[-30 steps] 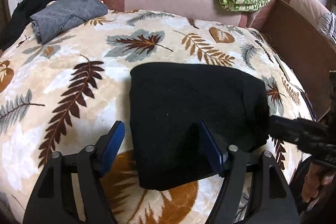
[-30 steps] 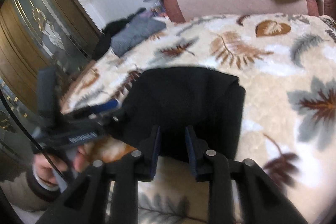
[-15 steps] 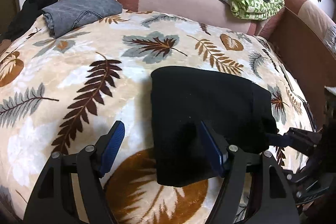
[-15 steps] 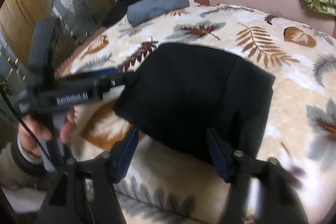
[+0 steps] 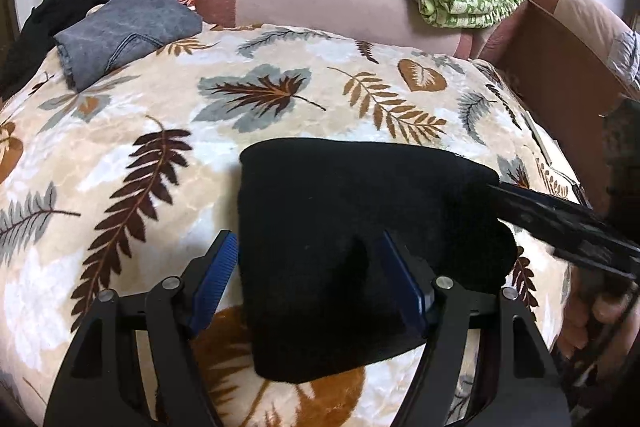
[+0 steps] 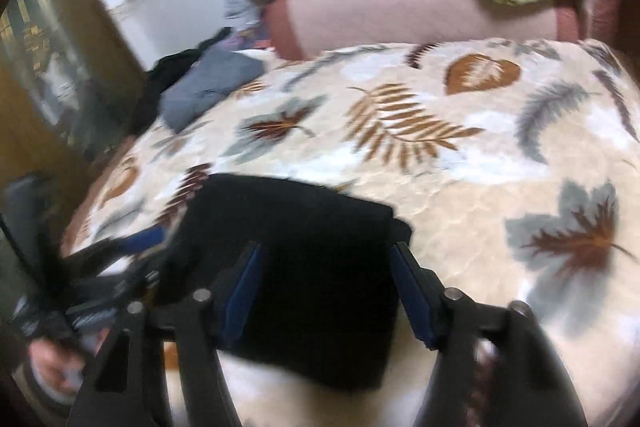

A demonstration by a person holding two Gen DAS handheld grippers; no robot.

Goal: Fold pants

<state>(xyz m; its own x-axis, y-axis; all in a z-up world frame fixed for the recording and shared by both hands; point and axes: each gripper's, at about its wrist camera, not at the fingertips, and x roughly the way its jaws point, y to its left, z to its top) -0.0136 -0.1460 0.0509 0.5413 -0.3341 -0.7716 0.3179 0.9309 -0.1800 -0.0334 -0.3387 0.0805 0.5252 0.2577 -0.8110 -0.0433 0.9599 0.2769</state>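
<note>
no legible writing; black pants (image 5: 360,247) perhaps folded.

Your right gripper (image 6: 326,291), nearly shut a second ago, now gapes wide over the black pants (image 6: 304,267); your left gripper (image 5: 308,279) has slid from beside them to straddle their near-left corner

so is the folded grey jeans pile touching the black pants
Apart. The left wrist view shows bare leaf blanket between the grey jeans and the black pants.
</note>
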